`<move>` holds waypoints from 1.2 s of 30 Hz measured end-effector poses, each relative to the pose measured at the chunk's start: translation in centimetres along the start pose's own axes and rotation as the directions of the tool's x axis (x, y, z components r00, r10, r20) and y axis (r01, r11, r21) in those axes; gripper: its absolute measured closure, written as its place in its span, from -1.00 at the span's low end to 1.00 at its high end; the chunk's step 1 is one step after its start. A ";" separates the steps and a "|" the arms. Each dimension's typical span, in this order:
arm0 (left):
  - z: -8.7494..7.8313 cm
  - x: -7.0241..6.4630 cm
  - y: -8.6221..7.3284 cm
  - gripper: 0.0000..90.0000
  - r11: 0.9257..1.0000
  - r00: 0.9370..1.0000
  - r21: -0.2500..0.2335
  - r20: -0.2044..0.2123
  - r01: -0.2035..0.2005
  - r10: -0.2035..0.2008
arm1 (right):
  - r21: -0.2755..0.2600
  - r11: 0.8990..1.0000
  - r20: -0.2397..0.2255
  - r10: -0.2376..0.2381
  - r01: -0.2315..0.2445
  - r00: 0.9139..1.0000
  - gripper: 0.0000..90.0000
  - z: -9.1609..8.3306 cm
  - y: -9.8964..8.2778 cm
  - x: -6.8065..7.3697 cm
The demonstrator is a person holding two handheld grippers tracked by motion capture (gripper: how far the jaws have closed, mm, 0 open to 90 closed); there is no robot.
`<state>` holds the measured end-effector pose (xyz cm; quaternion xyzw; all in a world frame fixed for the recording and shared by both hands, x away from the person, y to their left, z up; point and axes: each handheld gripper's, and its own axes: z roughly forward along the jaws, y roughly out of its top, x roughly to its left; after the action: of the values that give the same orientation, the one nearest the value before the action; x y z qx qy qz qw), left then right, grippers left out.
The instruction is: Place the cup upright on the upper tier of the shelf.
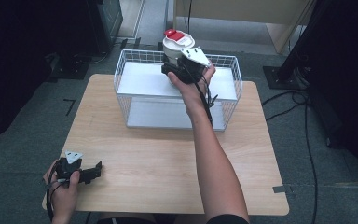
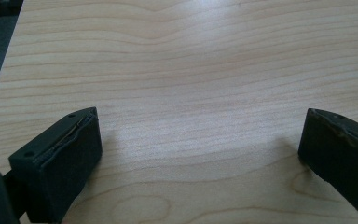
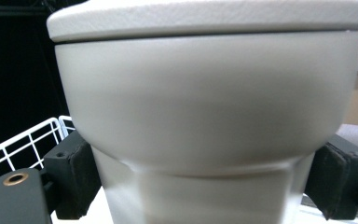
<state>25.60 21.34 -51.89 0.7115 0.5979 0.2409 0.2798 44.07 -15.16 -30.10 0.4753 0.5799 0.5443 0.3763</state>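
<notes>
**White container gripped over wire basket; left gripper idle**

Right gripper (image 1: 179,63): jaws closed against both sides of the white container (image 3: 205,116), pads pressed on its narrower lower body beneath the wider upper section. Container upright, capped by a white lid with a red tab (image 1: 174,34). Held above the rear edge of the white wire basket (image 1: 121,70); contact with the basket floor cannot be told. Right hand (image 1: 193,79) wrapped around the gripper body, forearm reaching across the table.

Left gripper (image 1: 92,171): jaws spread wide, nothing between them, bare wood below. Resting low on the wooden table (image 1: 158,158), well apart from the basket, near the front left corner. Left hand (image 1: 64,184) around its handle.
</notes>
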 end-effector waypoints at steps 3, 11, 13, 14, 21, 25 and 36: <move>0.0 0.0 0.0 -1.00 1.000 1.000 0.000 0.000 0.000 0.000 | 0.004 1.000 0.000 -0.013 0.013 1.000 -0.72 0.2 -0.1 0.1; 0.0 0.0 0.0 -1.00 1.000 1.000 0.000 -0.001 -0.002 0.002 | 0.004 1.000 0.000 -0.007 0.007 1.000 -0.73 -0.1 -0.7 -0.5; 0.0 0.0 0.0 -1.00 1.000 1.000 0.000 0.000 0.000 0.000 | -0.003 1.000 -0.004 -0.001 0.001 1.000 -0.73 -0.3 -0.8 -0.6; 0.0 0.0 0.0 -1.00 1.000 1.000 0.000 0.000 0.000 0.000 | -0.003 1.000 -0.004 -0.001 0.001 1.000 -0.73 -0.3 -0.8 -0.6; 0.0 0.0 0.0 -1.00 1.000 1.000 0.002 0.000 -0.002 0.002 | 0.008 1.000 -0.010 -0.003 0.003 1.000 -0.73 -1.2 -1.1 -0.7; 0.0 0.0 0.0 -1.00 1.000 1.000 0.002 0.000 -0.002 0.002 | 0.020 1.000 -0.017 -0.009 0.009 1.000 -0.74 -1.3 -0.9 -0.8; 0.0 0.0 0.0 -1.00 1.000 1.000 0.002 0.000 -0.001 0.001 | 0.055 0.998 -0.086 -0.006 0.011 0.996 -1.00 -2.2 -0.7 -1.1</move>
<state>25.60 21.34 -51.88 0.7121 0.5977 0.2405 0.2790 42.10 -16.76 -30.63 0.4590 0.6124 0.5465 0.3401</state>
